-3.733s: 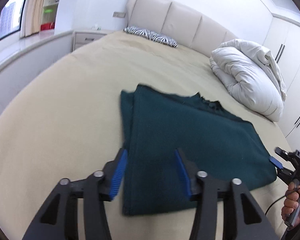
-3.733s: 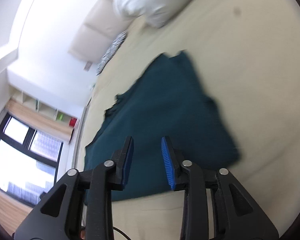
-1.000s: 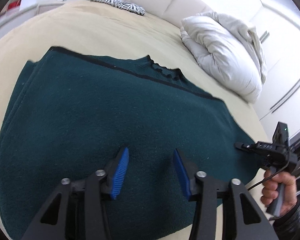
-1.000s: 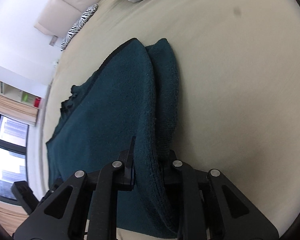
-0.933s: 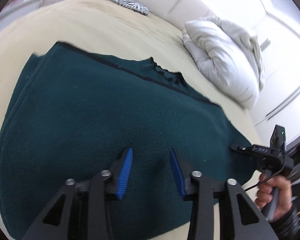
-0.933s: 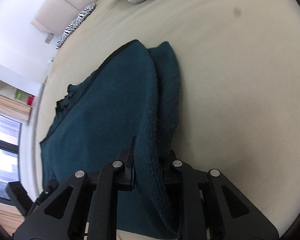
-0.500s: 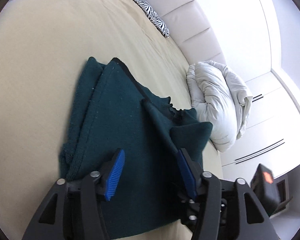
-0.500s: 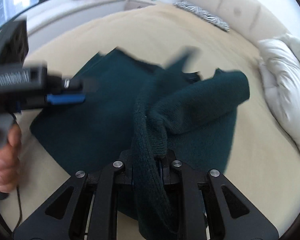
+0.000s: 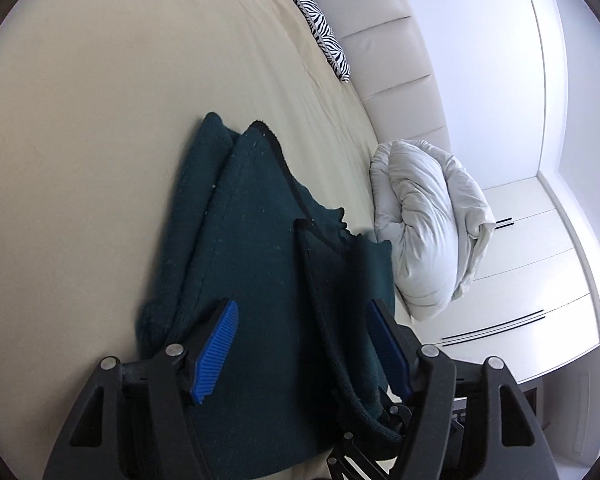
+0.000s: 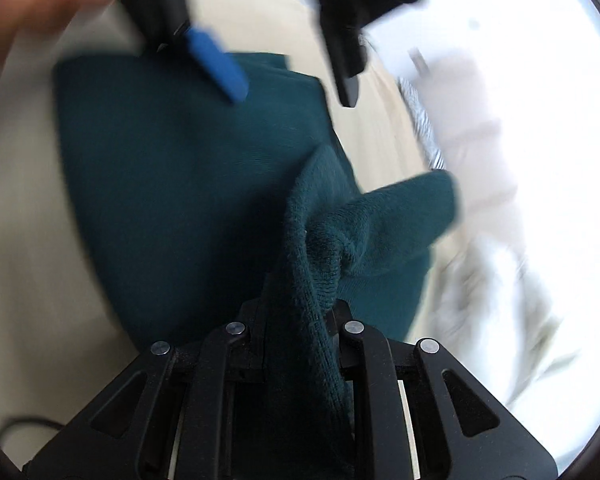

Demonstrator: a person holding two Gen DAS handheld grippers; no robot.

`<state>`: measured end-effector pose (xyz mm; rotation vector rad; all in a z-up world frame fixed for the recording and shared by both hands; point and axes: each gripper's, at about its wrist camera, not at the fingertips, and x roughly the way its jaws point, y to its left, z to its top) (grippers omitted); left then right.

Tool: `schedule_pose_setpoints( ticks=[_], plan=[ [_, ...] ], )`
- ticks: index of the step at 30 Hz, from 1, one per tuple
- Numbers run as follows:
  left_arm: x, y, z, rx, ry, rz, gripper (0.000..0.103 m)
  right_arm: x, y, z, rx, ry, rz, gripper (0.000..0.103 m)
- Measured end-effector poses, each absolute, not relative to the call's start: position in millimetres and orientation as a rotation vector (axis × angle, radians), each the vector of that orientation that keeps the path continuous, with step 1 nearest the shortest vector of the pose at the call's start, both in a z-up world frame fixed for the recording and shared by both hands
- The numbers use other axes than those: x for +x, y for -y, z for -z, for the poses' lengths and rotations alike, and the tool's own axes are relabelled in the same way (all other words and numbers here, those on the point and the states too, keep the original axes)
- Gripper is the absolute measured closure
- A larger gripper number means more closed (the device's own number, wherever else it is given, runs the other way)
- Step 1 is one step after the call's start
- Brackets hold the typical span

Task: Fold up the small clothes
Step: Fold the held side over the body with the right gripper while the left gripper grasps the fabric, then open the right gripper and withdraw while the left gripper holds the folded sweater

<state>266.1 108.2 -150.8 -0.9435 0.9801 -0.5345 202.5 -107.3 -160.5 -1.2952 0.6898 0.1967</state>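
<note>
A dark teal knit sweater [image 9: 256, 264] lies on the beige bed [image 9: 100, 120]. Its right side is lifted and folded over toward the left. My left gripper [image 9: 304, 344] is open, its blue pads spread just above the sweater's near part. My right gripper [image 10: 298, 316] is shut on a bunched edge of the sweater [image 10: 172, 168] and holds it raised over the flat part. The right wrist view is blurred by motion. The left gripper also shows in the right wrist view [image 10: 284, 80], open, above the sweater's far end.
A rolled white duvet [image 9: 424, 228] lies at the right of the bed. A zebra-print pillow [image 9: 324, 40] sits by the padded headboard [image 9: 392, 64]. White wardrobe doors [image 9: 532, 280] stand beyond the bed's right side.
My right gripper has carried the sweater's gripped edge further over the flat part toward the left gripper. My left gripper has stayed open above the sweater and tilted a little.
</note>
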Motion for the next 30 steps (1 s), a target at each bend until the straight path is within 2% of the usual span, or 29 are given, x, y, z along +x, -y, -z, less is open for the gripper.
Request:
schedule_pose_setpoints(
  ticks=[7, 11, 15, 17, 18, 19, 20, 22, 25, 27, 29, 30],
  plan=[
    [262.3, -94.5, 143.7, -0.918, -1.01, 0.562, 0.028, 193.1, 102.3, 155.2, -1.345, -0.656, -0.188, 0.088],
    [269.4, -70.0, 129.9, -0.807, -1.061, 0.587, 0.025, 187.9, 98.1, 150.5, -1.369, -0.61, -0.182, 0.088],
    [292.0, -43.7, 129.9, -0.745, -1.145, 0.633, 0.027, 188.7, 87.6, 152.9, -1.371, -0.572, -0.17, 0.087],
    [302.7, -37.4, 141.6, -0.772, -1.2, 0.657, 0.049, 187.4, 87.3, 152.3, -1.376, -0.566, -0.172, 0.087],
    [306.2, -33.8, 146.1, -0.769, -1.219, 0.658, 0.056, 187.2, 87.1, 152.4, -1.38, -0.565, -0.176, 0.087],
    [308.5, -31.4, 150.1, -0.768, -1.234, 0.656, 0.07, 185.9, 86.3, 151.9, -1.381, -0.561, -0.179, 0.087],
    [309.5, -30.2, 152.6, -0.771, -1.243, 0.654, 0.077, 184.6, 85.3, 150.6, -1.377, -0.556, -0.181, 0.086],
    [310.3, -26.9, 152.4, -0.768, -1.237, 0.651, 0.086, 181.0, 82.8, 146.8, -1.361, -0.559, -0.196, 0.086],
    [308.7, -27.5, 147.8, -0.762, -1.212, 0.656, 0.089, 173.5, 80.5, 141.3, -1.329, -0.584, -0.217, 0.075],
    [308.2, -30.0, 143.7, -0.764, -1.197, 0.664, 0.09, 164.2, 86.9, 132.5, -1.27, -0.608, -0.239, 0.051],
    [308.4, -32.2, 140.5, -0.761, -1.187, 0.669, 0.09, 149.2, 92.3, 116.9, -1.161, -0.64, -0.267, 0.044],
    [308.2, -34.7, 139.4, -0.765, -1.181, 0.672, 0.09, 146.0, 96.3, 108.3, -1.104, -0.666, -0.281, 0.044]
  ],
)
